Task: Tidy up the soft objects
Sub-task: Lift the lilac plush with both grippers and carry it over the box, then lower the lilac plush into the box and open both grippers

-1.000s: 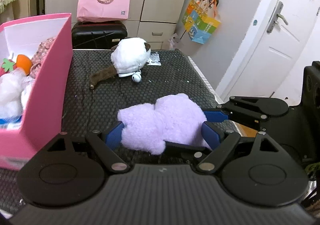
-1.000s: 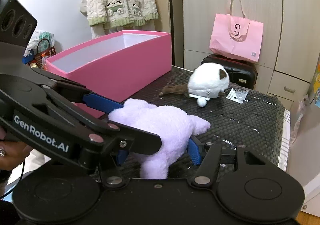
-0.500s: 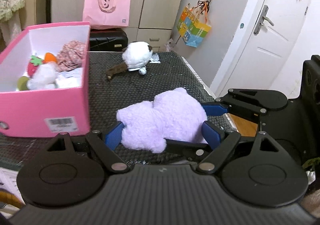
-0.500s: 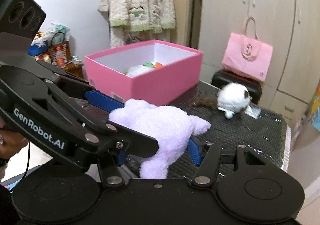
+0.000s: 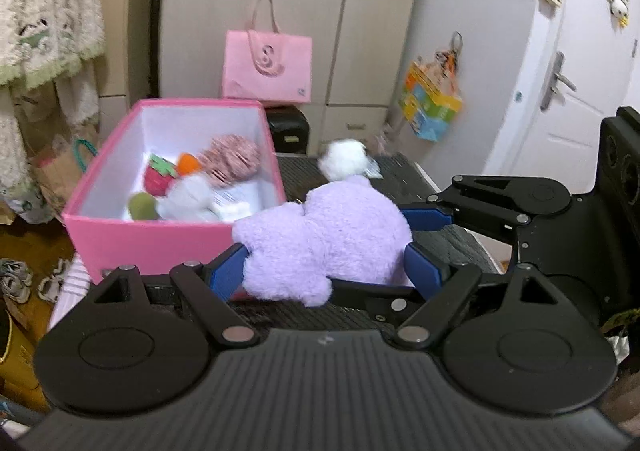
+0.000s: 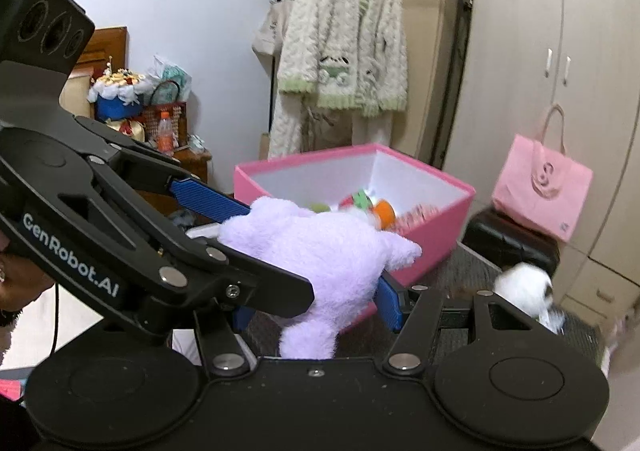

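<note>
A fluffy purple plush toy (image 5: 324,239) is held in the air between both grippers. My left gripper (image 5: 326,271) is shut on it from the near side. My right gripper (image 6: 316,303) is shut on it too; the plush also shows in the right wrist view (image 6: 320,251). The pink box (image 5: 160,239) sits below and to the left, holding several soft toys: a red strawberry, an orange piece, a pink knitted item and a white plush. In the right wrist view the pink box (image 6: 436,227) lies just beyond the plush. A white plush (image 5: 344,161) lies on the black table.
The black textured table (image 5: 452,247) stretches to the right of the box. A pink tote bag (image 5: 268,69) stands on a black suitcase (image 5: 288,131) behind. Clothes (image 6: 340,63) hang on a rack at the left. A white door (image 5: 580,71) is at the right.
Both grippers have lifted the purple plush well above the table and carried it toward the pink box. The box interior now shows from above.
</note>
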The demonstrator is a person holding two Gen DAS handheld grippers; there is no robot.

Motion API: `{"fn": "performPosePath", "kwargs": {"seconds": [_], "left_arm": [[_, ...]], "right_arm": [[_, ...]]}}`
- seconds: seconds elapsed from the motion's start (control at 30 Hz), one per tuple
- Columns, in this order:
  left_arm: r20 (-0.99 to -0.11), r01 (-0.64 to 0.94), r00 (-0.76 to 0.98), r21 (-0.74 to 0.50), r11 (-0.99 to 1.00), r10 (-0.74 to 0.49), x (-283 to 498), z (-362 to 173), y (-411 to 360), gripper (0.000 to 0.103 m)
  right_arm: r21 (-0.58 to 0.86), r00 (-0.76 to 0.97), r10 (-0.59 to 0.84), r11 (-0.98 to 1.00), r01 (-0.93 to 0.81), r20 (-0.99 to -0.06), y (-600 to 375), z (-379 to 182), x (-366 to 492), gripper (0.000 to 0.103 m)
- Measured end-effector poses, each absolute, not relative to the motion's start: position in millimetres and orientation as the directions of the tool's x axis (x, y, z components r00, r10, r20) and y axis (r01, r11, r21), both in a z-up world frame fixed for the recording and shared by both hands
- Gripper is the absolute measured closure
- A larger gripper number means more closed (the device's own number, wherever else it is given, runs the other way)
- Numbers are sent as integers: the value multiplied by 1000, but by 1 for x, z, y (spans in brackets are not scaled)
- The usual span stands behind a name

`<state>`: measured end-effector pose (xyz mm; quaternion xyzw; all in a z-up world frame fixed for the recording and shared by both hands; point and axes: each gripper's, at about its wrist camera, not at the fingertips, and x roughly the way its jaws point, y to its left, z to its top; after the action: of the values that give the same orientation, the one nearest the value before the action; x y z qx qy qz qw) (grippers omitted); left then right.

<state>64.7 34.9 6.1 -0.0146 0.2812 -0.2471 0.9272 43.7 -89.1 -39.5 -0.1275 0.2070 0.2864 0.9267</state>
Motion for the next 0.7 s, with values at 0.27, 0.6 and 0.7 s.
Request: {"fn": "performPosePath", "kwargs": {"seconds": [0.27,0.6,0.7], "left_arm": [[-468,400,765,-192,896,-442,121,22,64,18],[-535,291,726,-329,898,-431,226,-8,92,17],[-577,249,702,-349,903,-417,250,-20,95,17]], "right_arm": [[-110,747,506,792,-600,-431,-65,-18,103,38],[-111,682,477,770,-628,-554,-33,-30,208,37],[-63,638,487,764,-642,-597,-31,-41,235,37]]}}
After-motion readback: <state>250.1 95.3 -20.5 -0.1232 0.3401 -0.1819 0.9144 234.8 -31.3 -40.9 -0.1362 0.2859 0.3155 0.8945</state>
